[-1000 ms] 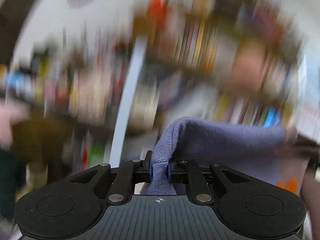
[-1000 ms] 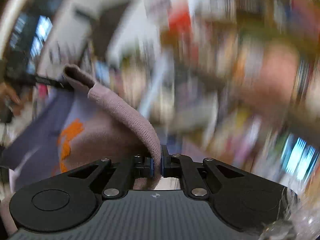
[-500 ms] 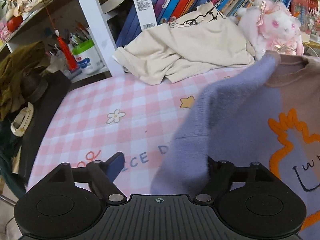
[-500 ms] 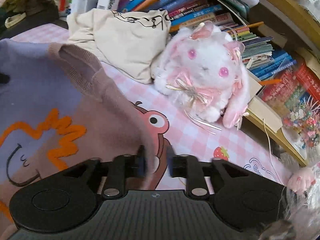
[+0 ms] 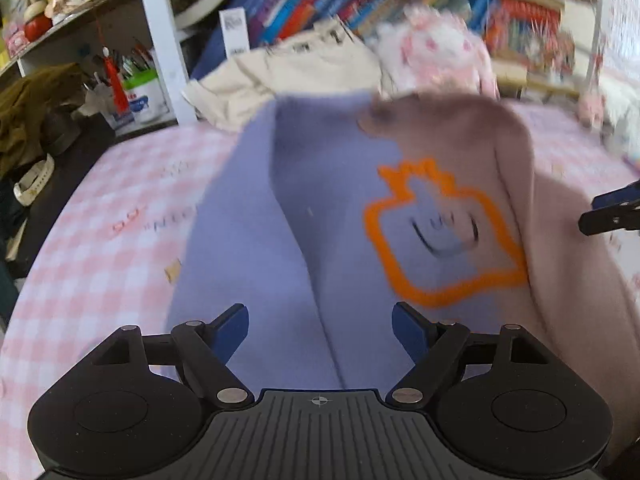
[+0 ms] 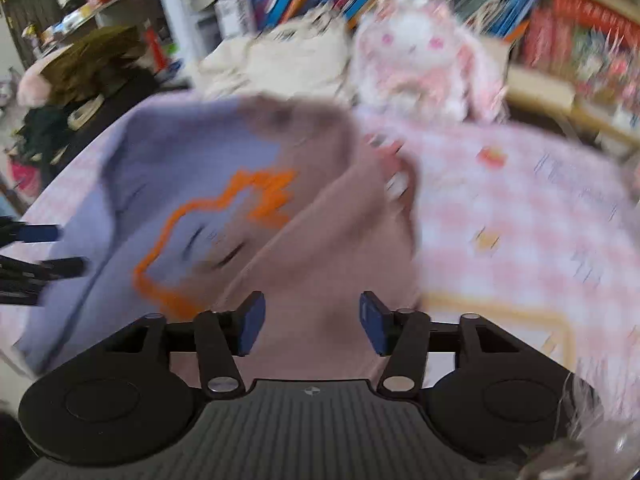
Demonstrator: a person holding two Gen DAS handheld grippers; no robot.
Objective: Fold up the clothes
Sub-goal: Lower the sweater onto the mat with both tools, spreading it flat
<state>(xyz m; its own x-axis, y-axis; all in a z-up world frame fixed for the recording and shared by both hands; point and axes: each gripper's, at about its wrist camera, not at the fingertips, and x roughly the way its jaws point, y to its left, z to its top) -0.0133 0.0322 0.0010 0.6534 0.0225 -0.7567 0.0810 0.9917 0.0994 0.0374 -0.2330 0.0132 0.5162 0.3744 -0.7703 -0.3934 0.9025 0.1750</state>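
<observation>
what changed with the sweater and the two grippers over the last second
Both grippers let go of the lilac-and-pink knit sweater with the orange outline. The left gripper and right gripper had each pinched its top edge held up in the air; their jaws have just been opening, and it now lies on the pink checked cloth. The cream garment and white plush rabbit stayed put.

a lived-in home room here, a bedroom or study corner: packed bookshelves [image 5: 360,4] along the back, a pink checked cloth [image 5: 100,240] on the surface, a plush bunny [image 6: 420,64], a heap of cream clothing [image 5: 296,68], a pen cup [image 5: 140,92] on white shelving.
</observation>
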